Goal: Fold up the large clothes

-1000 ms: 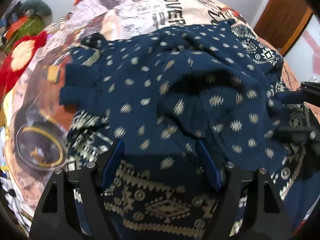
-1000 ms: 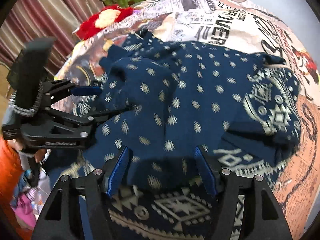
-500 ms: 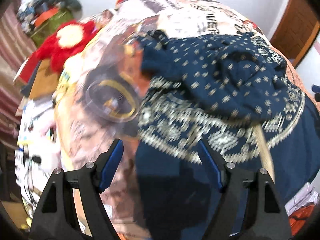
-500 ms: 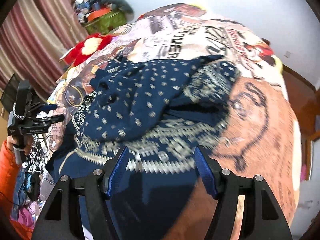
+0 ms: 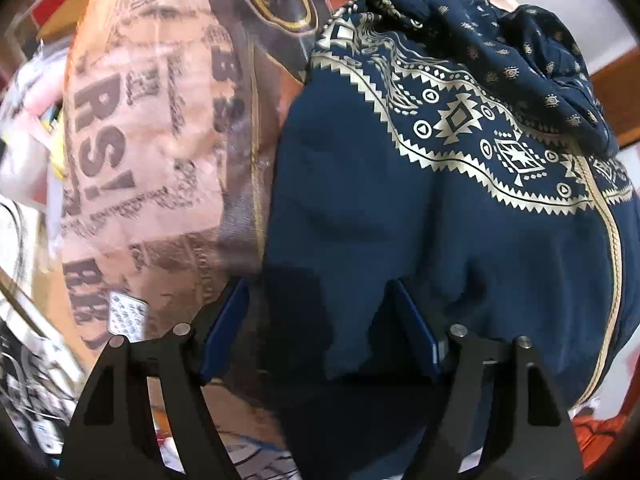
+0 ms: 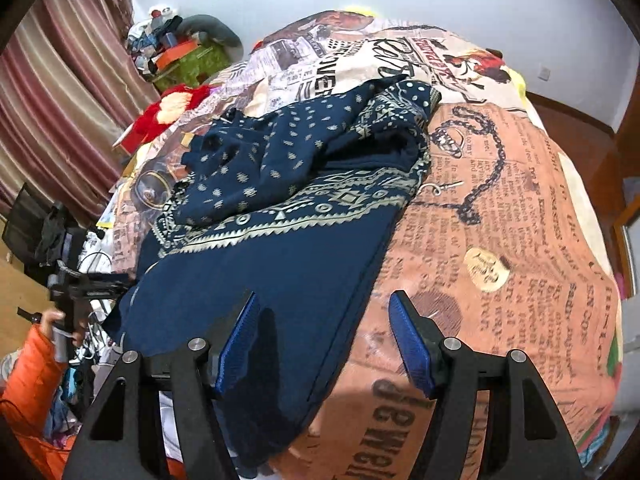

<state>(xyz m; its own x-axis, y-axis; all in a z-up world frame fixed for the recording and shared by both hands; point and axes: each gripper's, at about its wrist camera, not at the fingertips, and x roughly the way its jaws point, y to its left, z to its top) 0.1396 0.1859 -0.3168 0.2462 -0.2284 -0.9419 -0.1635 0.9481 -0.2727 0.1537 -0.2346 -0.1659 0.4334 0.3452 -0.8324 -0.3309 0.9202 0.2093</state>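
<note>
Pulled back from over the piled top half of the dress to its plain near end, both hands, in the last second. Now hovering at the two lower corners: left gripper (image 5: 320, 328) above the left edge of the dark blue dress (image 5: 440, 240), where cloth meets the printed bedspread (image 5: 152, 152); right gripper (image 6: 324, 340) straddling the right edge of the same dress (image 6: 272, 264), one finger over cloth, the other over bedspread (image 6: 500, 220). Fingers wide on both, nothing between the pads, no cloth pinched yet. Left jaws barely changed in width.

Likely meaning: one fold of the upper part done, next grab at the hem to bring the skirt up over it. Both grippers tilted steeply down toward the bed, left one steeper and closer to the fabric.

Farther off: gold patterned band (image 6: 288, 212) across the middle of the dress, then the dotted upper part (image 6: 280, 152) heaped loosely on top, creased and not squared. Beyond that, a red soft toy (image 6: 168, 112) and clutter by the curtain (image 6: 60, 100). Left hand in an orange sleeve (image 6: 36, 364) visible at the bedside, holding its gripper.
</note>
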